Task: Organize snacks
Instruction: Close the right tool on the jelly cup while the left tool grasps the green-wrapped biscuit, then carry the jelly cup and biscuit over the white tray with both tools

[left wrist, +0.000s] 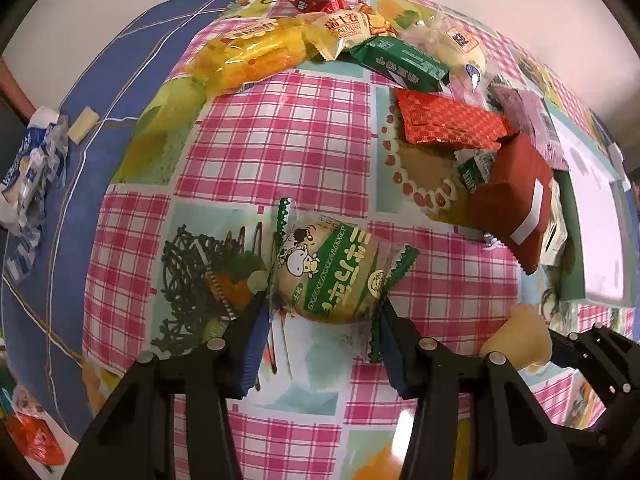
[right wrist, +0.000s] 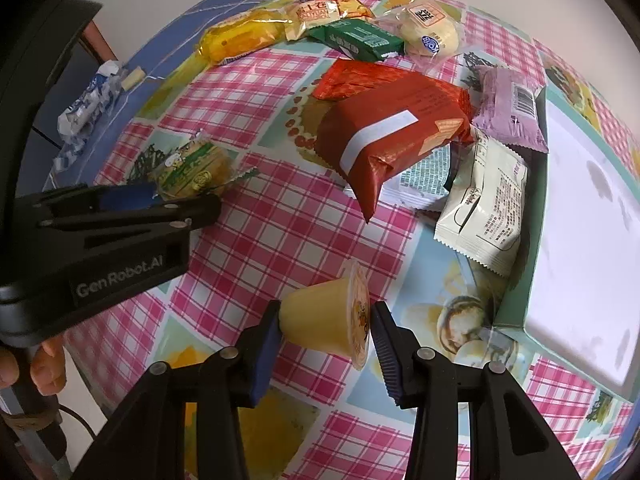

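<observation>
Green-wrapped bun (left wrist: 334,274): clamped in left claw (left wrist: 324,320), on desk (left wrist: 280,140). Yellow jelly cup (right wrist: 328,316): pinched in right claw (right wrist: 326,330), beside box (right wrist: 516,280). Box apparently empty; snack pile (right wrist: 384,132) unsorted; sorting barely begun.

Two wrist fisheyes look steeply down, close over the bench (left wrist: 280,128); both views share the checked cloth and the snack pile (right wrist: 344,36).
</observation>
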Demonstrator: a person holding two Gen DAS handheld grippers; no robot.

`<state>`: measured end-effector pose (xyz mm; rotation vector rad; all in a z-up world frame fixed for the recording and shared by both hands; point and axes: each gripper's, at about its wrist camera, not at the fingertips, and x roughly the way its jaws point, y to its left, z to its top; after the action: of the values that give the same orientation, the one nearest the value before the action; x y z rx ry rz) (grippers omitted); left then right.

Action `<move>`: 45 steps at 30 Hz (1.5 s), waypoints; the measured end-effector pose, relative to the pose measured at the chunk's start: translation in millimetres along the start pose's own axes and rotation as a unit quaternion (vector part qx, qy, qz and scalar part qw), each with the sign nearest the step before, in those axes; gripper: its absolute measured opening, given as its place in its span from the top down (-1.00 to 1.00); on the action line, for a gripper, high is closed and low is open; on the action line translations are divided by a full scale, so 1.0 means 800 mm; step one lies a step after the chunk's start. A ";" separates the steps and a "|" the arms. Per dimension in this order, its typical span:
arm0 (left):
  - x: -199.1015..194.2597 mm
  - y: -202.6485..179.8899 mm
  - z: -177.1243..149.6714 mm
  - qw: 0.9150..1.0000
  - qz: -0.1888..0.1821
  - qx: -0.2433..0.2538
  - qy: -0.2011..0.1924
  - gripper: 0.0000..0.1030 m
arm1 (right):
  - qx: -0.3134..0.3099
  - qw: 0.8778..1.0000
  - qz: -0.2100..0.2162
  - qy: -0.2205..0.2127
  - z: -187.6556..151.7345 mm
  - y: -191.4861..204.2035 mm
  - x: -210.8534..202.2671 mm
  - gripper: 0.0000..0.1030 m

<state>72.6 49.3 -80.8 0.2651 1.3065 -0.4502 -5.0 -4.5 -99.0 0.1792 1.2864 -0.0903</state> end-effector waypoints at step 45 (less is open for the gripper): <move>-0.225 -0.112 0.015 0.993 -0.044 -0.001 -0.108 0.03 | 0.169 0.975 0.032 -0.140 -0.019 -0.174 -0.196 0.21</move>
<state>7.1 -5.3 101.7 0.1517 1.1087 -0.5368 -86.6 -143.7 35.7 0.4835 0.9764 -0.2709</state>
